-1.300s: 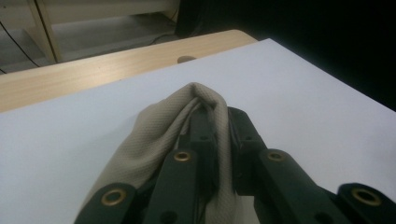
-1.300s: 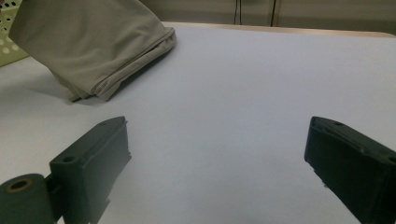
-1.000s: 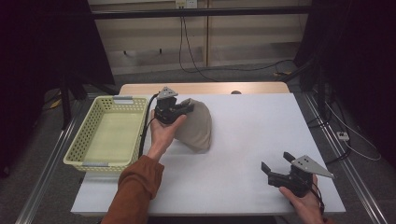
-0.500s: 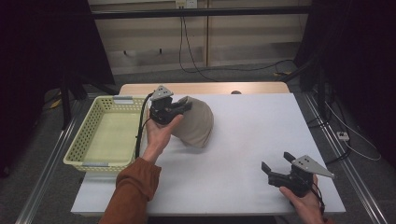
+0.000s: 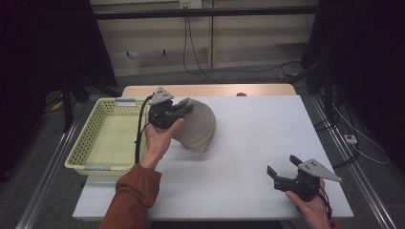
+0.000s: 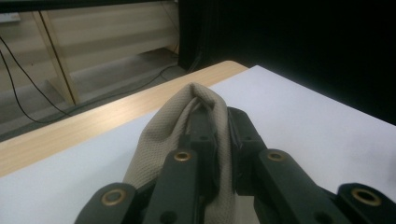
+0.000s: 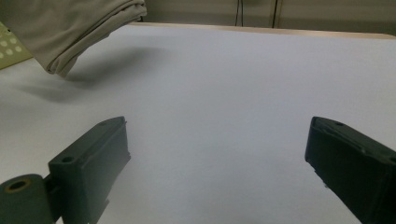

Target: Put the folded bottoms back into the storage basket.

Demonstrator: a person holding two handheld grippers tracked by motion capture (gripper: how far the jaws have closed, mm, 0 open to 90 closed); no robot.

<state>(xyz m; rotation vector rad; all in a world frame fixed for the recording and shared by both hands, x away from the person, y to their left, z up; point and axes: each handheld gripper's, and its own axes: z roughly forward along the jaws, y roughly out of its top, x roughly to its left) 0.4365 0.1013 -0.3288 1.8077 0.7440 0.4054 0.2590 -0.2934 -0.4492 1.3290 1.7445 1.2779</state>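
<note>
In the left gripper view, the beige cloth (image 6: 163,135) folds over my left gripper's (image 6: 215,116) jaws and hides their tips; its lower part runs off the bottom edge. In the high view, my left hand (image 5: 160,138) covers the cloth's near-left edge. In the right gripper view, the cloth is cut by the top-left corner, the basket (image 7: 8,49) shows as a sliver, and my right gripper's (image 7: 217,154) right jaw leaves the frame.
</note>
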